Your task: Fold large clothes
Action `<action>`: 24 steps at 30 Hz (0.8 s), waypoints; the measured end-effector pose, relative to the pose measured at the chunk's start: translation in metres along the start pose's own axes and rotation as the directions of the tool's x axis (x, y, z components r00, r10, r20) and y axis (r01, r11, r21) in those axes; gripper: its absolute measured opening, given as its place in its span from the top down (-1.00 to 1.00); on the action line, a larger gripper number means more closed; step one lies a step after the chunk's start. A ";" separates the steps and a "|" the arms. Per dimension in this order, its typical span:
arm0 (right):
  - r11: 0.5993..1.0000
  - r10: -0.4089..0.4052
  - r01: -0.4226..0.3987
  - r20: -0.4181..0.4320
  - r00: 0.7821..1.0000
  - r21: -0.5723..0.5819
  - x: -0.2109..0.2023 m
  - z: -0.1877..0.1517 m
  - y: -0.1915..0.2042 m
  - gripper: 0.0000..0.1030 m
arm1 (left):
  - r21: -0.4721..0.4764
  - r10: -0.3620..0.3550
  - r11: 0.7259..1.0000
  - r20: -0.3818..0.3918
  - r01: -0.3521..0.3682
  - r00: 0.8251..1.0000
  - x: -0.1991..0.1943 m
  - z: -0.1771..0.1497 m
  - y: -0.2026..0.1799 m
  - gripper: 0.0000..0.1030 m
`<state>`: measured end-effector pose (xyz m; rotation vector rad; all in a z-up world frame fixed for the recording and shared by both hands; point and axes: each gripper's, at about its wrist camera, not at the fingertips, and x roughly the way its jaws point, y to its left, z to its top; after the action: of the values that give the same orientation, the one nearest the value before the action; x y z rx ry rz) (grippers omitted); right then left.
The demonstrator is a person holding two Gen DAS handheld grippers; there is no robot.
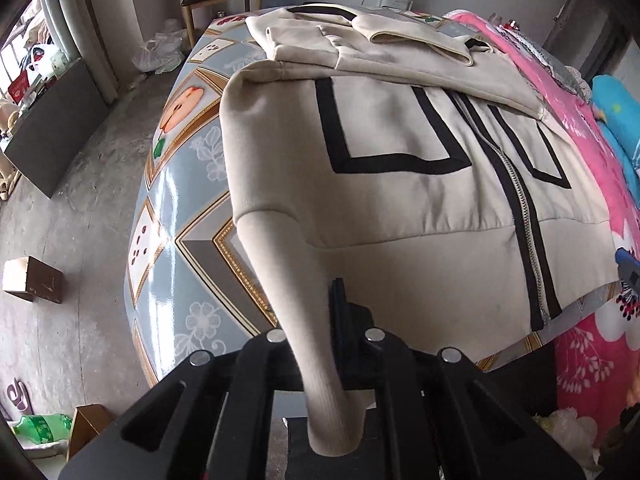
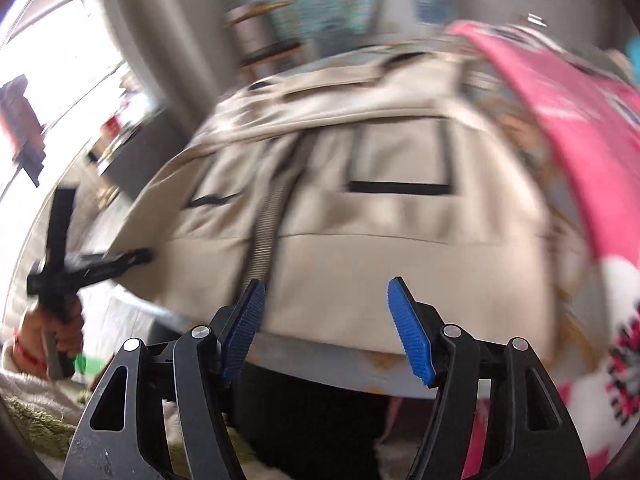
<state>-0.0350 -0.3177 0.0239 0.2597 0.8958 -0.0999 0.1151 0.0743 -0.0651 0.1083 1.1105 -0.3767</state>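
A cream zip-up jacket point(image 1: 400, 200) with black band trim lies on the patterned table point(image 1: 180, 208), its sleeves folded across the far part. My left gripper point(image 1: 320, 344) is shut on the jacket's ribbed hem corner point(image 1: 316, 352), lifted off the table's near left edge. In the blurred right wrist view the jacket point(image 2: 360, 240) fills the middle. My right gripper point(image 2: 324, 328) is open and empty, its blue pads point(image 2: 408, 332) just short of the jacket's near hem. The left gripper point(image 2: 96, 264) shows at far left, held in a hand.
A pink flowered blanket point(image 1: 592, 152) lies along the table's right side. A wooden chair point(image 1: 220, 0) stands behind the table. Cardboard boxes point(image 1: 34, 280) and a green bottle point(image 1: 44, 428) sit on the concrete floor at left.
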 end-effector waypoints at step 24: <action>0.956 -0.019 0.034 -0.056 0.998 0.291 0.004 -0.028 -0.101 0.08 | 0.082 0.112 0.990 0.016 -0.112 0.994 0.002 -0.003 -0.018 0.84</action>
<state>-0.0736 -0.4072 -0.0140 0.5284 0.9366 -0.2527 0.1073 0.0572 -0.0666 0.2410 1.0730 -0.3225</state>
